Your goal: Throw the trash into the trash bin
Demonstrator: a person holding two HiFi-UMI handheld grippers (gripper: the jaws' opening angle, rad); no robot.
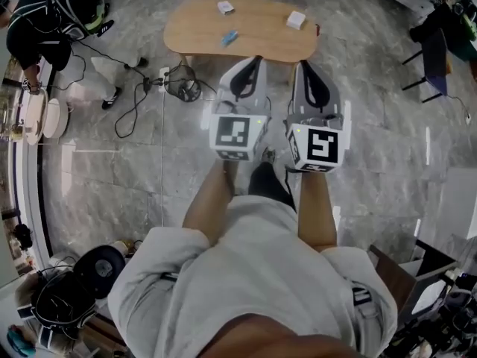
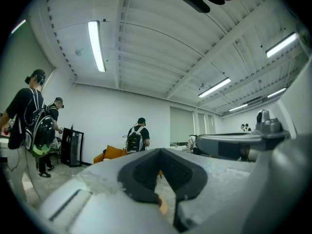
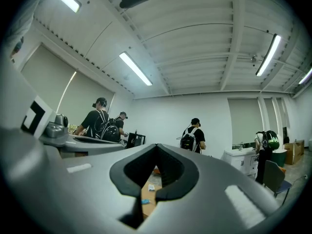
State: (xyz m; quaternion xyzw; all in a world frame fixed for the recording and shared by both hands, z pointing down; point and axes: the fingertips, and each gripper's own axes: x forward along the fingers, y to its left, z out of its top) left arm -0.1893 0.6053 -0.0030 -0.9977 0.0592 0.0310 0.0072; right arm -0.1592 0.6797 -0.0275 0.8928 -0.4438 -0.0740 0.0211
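Far left, a person in black (image 1: 33, 32) stands bent over a counter. Loose cables (image 1: 138, 95) trail across the marble floor (image 1: 373, 125) beside them.

Ahead, centre, stands an oval wooden table (image 1: 190, 28). The trash lies on its top: a white packet (image 1: 226, 7), a blue wrapper (image 1: 229, 37) just below it, and a white box (image 1: 296, 19) toward the right end. All three lie apart from one another and well clear of both grippers.

The left gripper (image 1: 256, 60) is held level, pointing at the table. Its jaws are closed tip to tip, with nothing between them.

The right gripper (image 1: 302, 64) is just beside it and parallel, its jaws likewise fully closed and empty.

Far right, a dark chair (image 1: 436, 54) stands on the floor.
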